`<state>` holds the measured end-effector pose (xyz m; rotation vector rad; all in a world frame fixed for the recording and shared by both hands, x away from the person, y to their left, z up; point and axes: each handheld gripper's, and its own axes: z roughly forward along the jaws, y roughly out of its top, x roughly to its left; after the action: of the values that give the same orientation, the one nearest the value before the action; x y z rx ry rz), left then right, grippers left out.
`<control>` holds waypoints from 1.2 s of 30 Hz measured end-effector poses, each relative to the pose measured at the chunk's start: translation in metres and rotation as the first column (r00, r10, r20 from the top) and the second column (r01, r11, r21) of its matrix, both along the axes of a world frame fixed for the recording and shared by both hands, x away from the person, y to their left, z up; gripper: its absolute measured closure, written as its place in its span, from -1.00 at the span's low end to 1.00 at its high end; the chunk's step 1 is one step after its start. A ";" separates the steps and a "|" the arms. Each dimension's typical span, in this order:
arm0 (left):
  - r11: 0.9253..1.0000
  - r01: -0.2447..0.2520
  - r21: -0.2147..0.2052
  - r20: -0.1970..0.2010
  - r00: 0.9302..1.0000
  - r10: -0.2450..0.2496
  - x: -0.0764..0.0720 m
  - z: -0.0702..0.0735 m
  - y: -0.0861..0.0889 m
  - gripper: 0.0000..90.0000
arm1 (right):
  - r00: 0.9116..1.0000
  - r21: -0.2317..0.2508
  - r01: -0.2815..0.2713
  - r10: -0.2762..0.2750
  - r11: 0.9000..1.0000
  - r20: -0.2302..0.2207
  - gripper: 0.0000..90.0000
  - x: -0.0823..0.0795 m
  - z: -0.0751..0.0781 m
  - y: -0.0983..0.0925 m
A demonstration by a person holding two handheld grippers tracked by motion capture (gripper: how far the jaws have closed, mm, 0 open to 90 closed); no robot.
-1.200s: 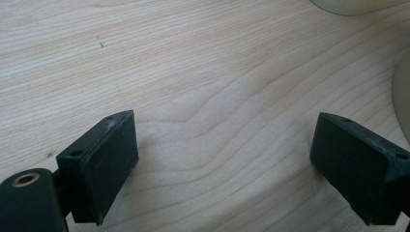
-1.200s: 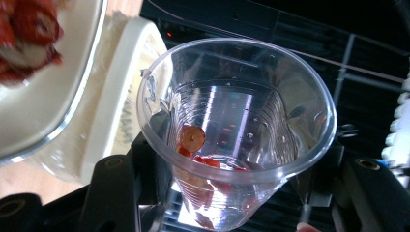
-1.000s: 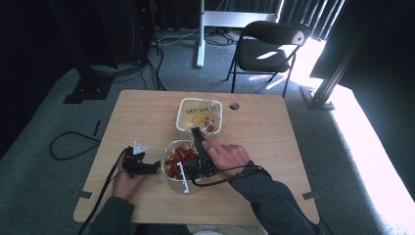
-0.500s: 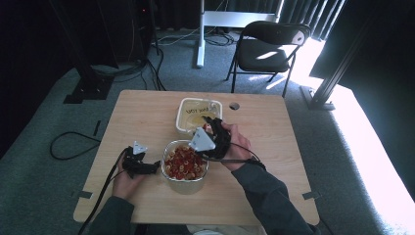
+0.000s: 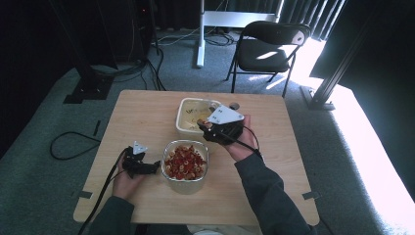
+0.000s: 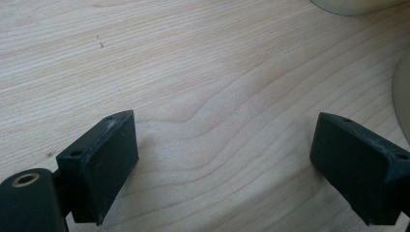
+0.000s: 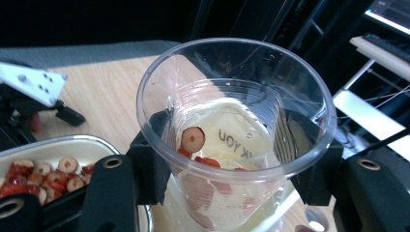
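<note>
On the wooden tabletop two containers are seen: a glass dish heaped with red and pale cereal rings near the person's edge, and a pale, nearly empty tub just beyond it. A clear plastic cup is gripped by the right gripper, whose jaws are pressed against the cup's two sides at a middling width; the cup is held above the tub's near right corner, well above the tabletop. A few red rings are seen clinging to the cup's inner wall and bottom, with printed letters showing through its base.

The step in hand is judged to be carrying scooped rings from the dish to the tub. It is done well if the cup is kept upright until its mouth is over the tub, then tipped slowly so the rings drop inside rather than on the wood. The thin wall should not be squeezed harder, since it may buckle.

The left gripper is rested low beside the dish's left side; its jaws are spread wide, with nothing but bare wood between them.
</note>
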<state>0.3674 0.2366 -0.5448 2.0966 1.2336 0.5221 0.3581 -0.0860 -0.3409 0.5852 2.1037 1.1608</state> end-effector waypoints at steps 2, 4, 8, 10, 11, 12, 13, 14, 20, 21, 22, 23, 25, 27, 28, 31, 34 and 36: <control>1.000 -0.001 0.000 0.000 1.000 0.001 0.000 0.000 0.000 -0.77 | 1.000 0.025 -0.001 0.001 1.000 -0.016 -0.10 0.003 0.001 -0.002; 1.000 -0.001 0.000 0.000 1.000 0.001 0.000 0.000 0.000 -0.77 | 1.000 0.039 -0.001 0.002 0.999 -0.025 -0.10 0.005 0.002 -0.003; 1.000 -0.001 -0.001 -0.001 1.000 0.001 0.000 0.000 0.000 -0.77 | 0.999 0.082 -0.002 0.005 0.997 -0.044 -0.10 0.010 0.005 -0.006; 1.000 -0.002 -0.002 -0.001 1.000 0.002 0.000 0.000 0.000 -0.77 | 0.998 0.111 -0.002 0.008 0.994 -0.056 -0.10 0.013 0.007 -0.007; 1.000 -0.001 -0.002 -0.001 1.000 0.001 0.000 0.000 0.000 -0.77 | 0.998 0.117 -0.003 0.010 0.993 -0.057 -0.10 0.014 0.008 -0.007; 1.000 -0.001 -0.001 -0.001 1.000 0.001 0.000 0.000 0.000 -0.77 | 0.998 0.125 -0.002 0.010 0.992 -0.061 -0.11 0.016 0.009 -0.007; 1.000 -0.002 -0.002 -0.001 1.000 0.002 0.000 0.000 0.000 -0.77 | 0.998 0.135 -0.002 0.011 0.991 -0.066 -0.11 0.018 0.010 -0.007; 1.000 -0.002 -0.002 -0.001 1.000 0.002 0.000 0.000 0.000 -0.77 | 0.997 0.145 -0.001 0.012 0.989 -0.070 -0.11 0.020 0.011 -0.007; 1.000 -0.004 -0.004 0.000 1.000 0.004 0.000 0.000 0.000 -0.77 | 0.994 0.206 0.001 0.021 0.979 -0.105 -0.12 0.035 0.015 -0.003; 1.000 -0.004 -0.004 0.000 1.000 0.004 0.000 0.000 0.000 -0.77 | 0.994 0.206 0.001 0.021 0.979 -0.105 -0.12 0.035 0.015 -0.003; 1.000 -0.003 -0.004 -0.001 1.000 0.003 0.000 0.000 0.000 -0.77 | 0.994 0.214 0.001 0.023 0.977 -0.110 -0.13 0.038 0.015 -0.002; 1.000 -0.003 -0.004 -0.001 1.000 0.003 0.000 0.000 0.000 -0.77 | 0.993 0.212 0.008 0.017 0.977 -0.114 -0.16 0.043 0.015 0.002; 1.000 -0.003 -0.004 0.000 1.000 0.003 0.000 0.000 0.000 -0.77 | 0.993 0.213 0.015 0.012 0.977 -0.121 -0.17 0.049 0.015 0.006; 1.000 -0.002 -0.003 0.000 1.000 0.002 0.000 0.000 0.000 -0.77 | 0.992 0.215 0.012 0.015 0.977 -0.123 -0.18 0.055 0.014 0.012; 1.000 -0.003 -0.003 0.000 1.000 0.003 0.000 0.000 0.000 -0.77 | 0.993 0.212 0.013 0.013 0.977 -0.121 -0.19 0.058 0.014 0.014; 1.000 -0.001 -0.002 0.000 1.000 0.001 0.000 0.000 0.000 -0.77 | 0.991 0.215 0.018 0.011 0.976 -0.134 -0.20 0.067 0.011 0.021; 1.000 -0.001 -0.001 0.000 1.000 0.001 0.000 0.000 0.000 -0.77 | 0.987 0.221 0.011 0.025 0.975 -0.157 -0.50 0.081 0.008 0.027; 1.000 -0.003 -0.003 0.001 1.000 0.003 0.000 0.000 0.000 -0.77 | 0.970 0.226 0.013 0.043 0.974 -0.241 -0.68 0.096 0.002 0.029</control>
<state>0.3674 0.2364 -0.5450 2.0919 1.2357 0.5225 0.4542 -0.0568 -0.3390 0.8585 2.1962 1.4106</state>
